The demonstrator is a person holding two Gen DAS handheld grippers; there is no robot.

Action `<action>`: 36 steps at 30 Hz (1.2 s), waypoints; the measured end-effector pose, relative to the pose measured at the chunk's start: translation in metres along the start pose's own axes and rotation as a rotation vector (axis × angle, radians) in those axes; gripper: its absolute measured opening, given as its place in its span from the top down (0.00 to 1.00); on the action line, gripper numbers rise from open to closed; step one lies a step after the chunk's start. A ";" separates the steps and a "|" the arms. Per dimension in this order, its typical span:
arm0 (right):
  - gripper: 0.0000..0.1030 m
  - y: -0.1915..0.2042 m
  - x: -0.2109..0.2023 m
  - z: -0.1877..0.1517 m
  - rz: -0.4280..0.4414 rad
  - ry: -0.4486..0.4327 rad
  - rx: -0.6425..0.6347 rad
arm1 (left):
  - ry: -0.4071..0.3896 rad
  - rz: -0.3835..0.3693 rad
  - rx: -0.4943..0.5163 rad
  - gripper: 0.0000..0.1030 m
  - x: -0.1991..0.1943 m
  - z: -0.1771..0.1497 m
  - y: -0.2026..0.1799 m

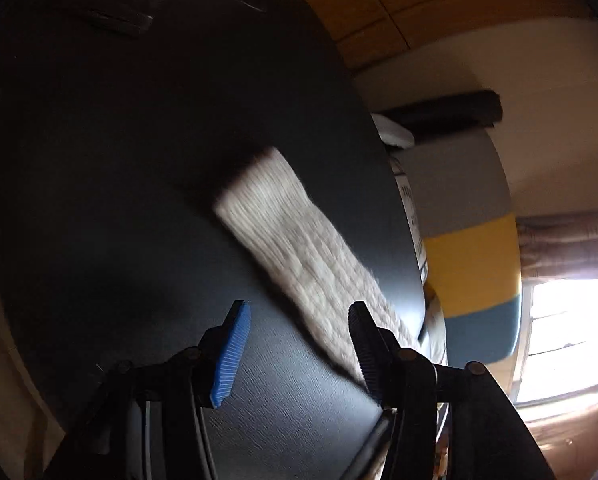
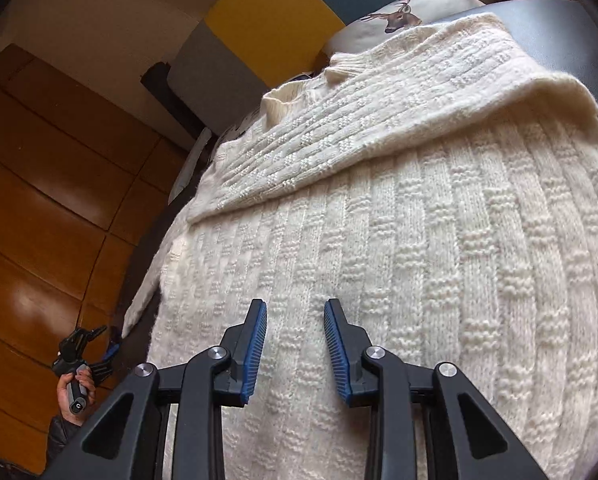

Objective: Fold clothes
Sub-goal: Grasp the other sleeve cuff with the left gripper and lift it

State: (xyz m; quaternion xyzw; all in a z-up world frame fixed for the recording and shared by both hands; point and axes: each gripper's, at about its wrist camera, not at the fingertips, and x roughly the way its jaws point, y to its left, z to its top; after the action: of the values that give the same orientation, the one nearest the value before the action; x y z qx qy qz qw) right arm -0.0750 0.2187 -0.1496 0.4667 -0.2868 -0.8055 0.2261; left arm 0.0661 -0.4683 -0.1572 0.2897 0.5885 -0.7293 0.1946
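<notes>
Seen from the right wrist camera, the right tongs (image 2: 295, 348) stand nearest, at six o'clock in the view, their blue ribbed pads apart with nothing between them. They hover over a cream knitted sweater (image 2: 399, 240) that fills most of the view from the centre out to three o'clock. One sleeve (image 2: 339, 136) is folded across the body, running from about nine o'clock up toward one o'clock. The ribbed collar (image 2: 299, 92) sits near eleven o'clock. Beyond the sweater, a pale cushion printed with a deer (image 2: 399, 16) lies at twelve o'clock, in front of a grey, yellow and blue panel (image 2: 267, 12). A strip of the dark counter (image 2: 559, 32) shows at one o'clock. At eight o'clock, a hand (image 2: 75, 392) holds the left tongs (image 2: 103, 344) near the sweater's edge, above a wooden floor (image 2: 39, 220).

Seen from the left wrist camera, the picture is dark and blurred. The left tongs (image 1: 299, 344) stand at six o'clock with pads well apart and nothing gripped. Past them, a strip of the cream knit (image 1: 295, 240) lies flat on the counter (image 1: 139, 160), running from the centre toward five o'clock. A bright window (image 1: 571, 336) sits at four o'clock.
</notes>
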 end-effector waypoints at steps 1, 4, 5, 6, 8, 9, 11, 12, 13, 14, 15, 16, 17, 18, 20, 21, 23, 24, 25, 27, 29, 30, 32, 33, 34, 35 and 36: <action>0.70 0.000 0.000 0.001 -0.003 0.002 0.011 | -0.004 0.004 -0.021 0.48 0.001 0.007 0.005; 0.70 0.010 0.001 0.003 -0.056 0.018 -0.030 | -0.002 0.022 -0.063 0.45 0.012 0.022 0.012; 0.70 0.016 0.002 0.004 -0.082 0.023 -0.060 | 0.001 0.030 -0.074 0.44 0.018 0.026 0.013; 0.70 0.022 0.004 0.005 -0.108 0.028 -0.089 | 0.002 0.024 -0.075 0.43 0.022 0.028 0.012; 0.70 0.038 0.009 0.010 -0.180 0.037 -0.183 | -0.002 0.028 -0.062 0.39 0.029 0.030 0.005; 0.70 0.048 0.013 0.013 -0.224 0.044 -0.243 | -0.004 0.031 -0.055 0.33 0.032 0.031 0.001; 0.70 0.071 0.028 0.020 -0.328 0.077 -0.379 | -0.003 0.070 -0.018 0.31 0.038 0.032 -0.009; 0.70 0.082 0.038 0.024 -0.364 0.106 -0.444 | -0.003 0.091 0.001 0.31 0.042 0.032 -0.014; 0.70 0.092 0.049 0.027 -0.399 0.137 -0.503 | -0.004 0.119 0.037 0.32 0.044 0.032 -0.019; 0.70 0.097 0.060 0.029 -0.428 0.173 -0.542 | -0.006 0.147 0.077 0.38 0.046 0.031 -0.025; 0.70 0.101 0.072 0.030 -0.454 0.210 -0.575 | 0.003 0.171 0.097 0.59 0.050 0.030 -0.028; 0.70 0.102 0.084 0.030 -0.468 0.251 -0.587 | 0.014 0.195 0.115 0.75 0.054 0.029 -0.029; 0.70 0.102 0.093 0.030 -0.481 0.285 -0.597 | 0.024 0.219 0.133 0.76 0.059 0.028 -0.030; 0.70 0.101 0.096 0.030 -0.485 0.294 -0.597 | 0.027 0.220 0.140 0.78 0.059 0.028 -0.031; 0.69 0.098 0.101 0.030 -0.490 0.309 -0.592 | 0.035 0.208 0.139 0.85 0.059 0.028 -0.030; 0.69 0.094 0.100 0.032 -0.477 0.312 -0.574 | 0.037 0.200 0.133 0.87 0.059 0.028 -0.028; 0.70 0.089 0.098 0.035 -0.453 0.317 -0.551 | 0.027 0.178 0.136 0.89 0.055 0.026 -0.030; 0.70 0.086 0.098 0.035 -0.445 0.318 -0.547 | 0.014 0.164 0.148 0.89 0.052 0.024 -0.035; 0.70 0.085 0.097 0.036 -0.440 0.320 -0.544 | 0.006 0.134 0.162 0.89 0.047 0.020 -0.042; 0.70 0.083 0.097 0.038 -0.441 0.331 -0.549 | -0.003 0.064 0.194 0.89 0.037 0.011 -0.061; 0.70 0.083 0.099 0.039 -0.448 0.346 -0.563 | -0.004 -0.010 0.236 0.89 0.027 -0.001 -0.086; 0.70 0.083 0.099 0.040 -0.450 0.354 -0.566 | 0.001 -0.047 0.260 0.89 0.022 -0.008 -0.101; 0.70 0.082 0.100 0.042 -0.450 0.364 -0.572 | 0.016 -0.119 0.308 0.89 0.015 -0.024 -0.132; 0.70 0.082 0.100 0.043 -0.448 0.367 -0.575 | 0.028 -0.155 0.332 0.89 0.012 -0.034 -0.148; 0.70 0.080 0.099 0.044 -0.443 0.366 -0.573 | 0.039 -0.190 0.356 0.89 0.008 -0.043 -0.164; 0.70 0.079 0.098 0.045 -0.438 0.363 -0.571 | 0.055 -0.224 0.378 0.89 0.006 -0.054 -0.180; 0.70 0.077 0.097 0.045 -0.433 0.357 -0.569 | 0.073 -0.258 0.401 0.89 0.005 -0.066 -0.195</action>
State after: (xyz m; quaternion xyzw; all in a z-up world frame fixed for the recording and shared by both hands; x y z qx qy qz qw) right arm -0.1521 0.1125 -0.1396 0.5679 0.0965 -0.7879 0.2176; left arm -0.0467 -0.3587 -0.0238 0.2712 0.4708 -0.8394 0.0172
